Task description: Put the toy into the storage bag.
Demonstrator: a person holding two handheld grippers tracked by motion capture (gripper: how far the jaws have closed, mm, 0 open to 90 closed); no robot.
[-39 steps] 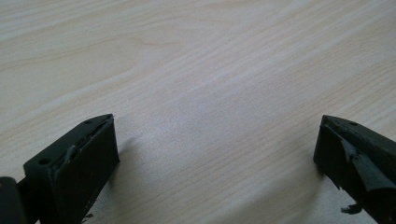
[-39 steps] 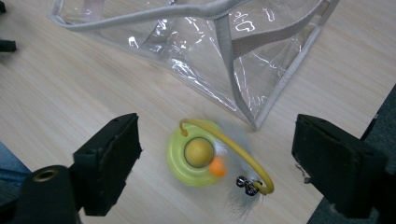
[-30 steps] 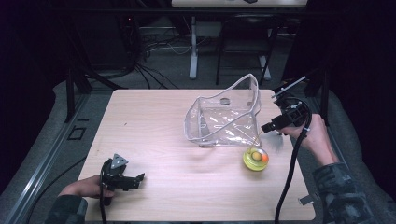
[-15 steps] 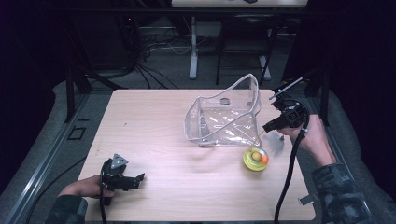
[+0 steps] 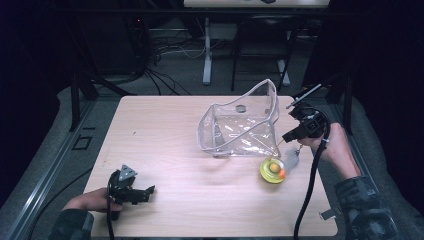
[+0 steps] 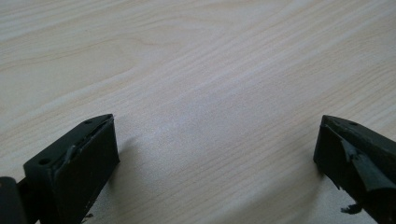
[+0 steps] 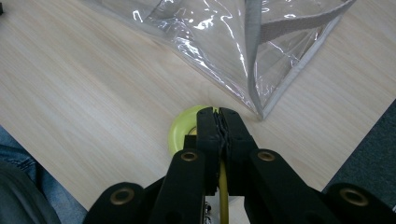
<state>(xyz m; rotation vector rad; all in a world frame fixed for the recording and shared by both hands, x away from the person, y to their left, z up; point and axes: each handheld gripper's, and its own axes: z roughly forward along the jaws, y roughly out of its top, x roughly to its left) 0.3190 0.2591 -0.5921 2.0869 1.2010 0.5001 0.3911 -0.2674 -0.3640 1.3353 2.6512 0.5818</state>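
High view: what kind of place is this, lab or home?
Probably a lab or data-collection room: a bare pale wooden table on a grey floor, loose black cables under metal desk legs behind it, and a handheld black left gripper trailing a cable.

Table: a pale wooden rectangular tabletop (image 5: pixel 165 135) is standing on a grey floor, with dark cables lying beyond its far edge.
Bag: a clear plastic open-topped bag with grey trim (image 5: pixel 240 125) is sitting right of centre.
Disc: a small round yellow-green disc with an orange spot (image 5: pixel 272 171) is lying just in front of the bag's near right corner.
Right gripper (image 5: pixel 292 135): it is hanging above the table's right edge, beside the bag; a thin yellow cord is running from it towards the disc.
Left gripper (image 5: pixel 149 190): it is resting at the near left, jaws pointing right.
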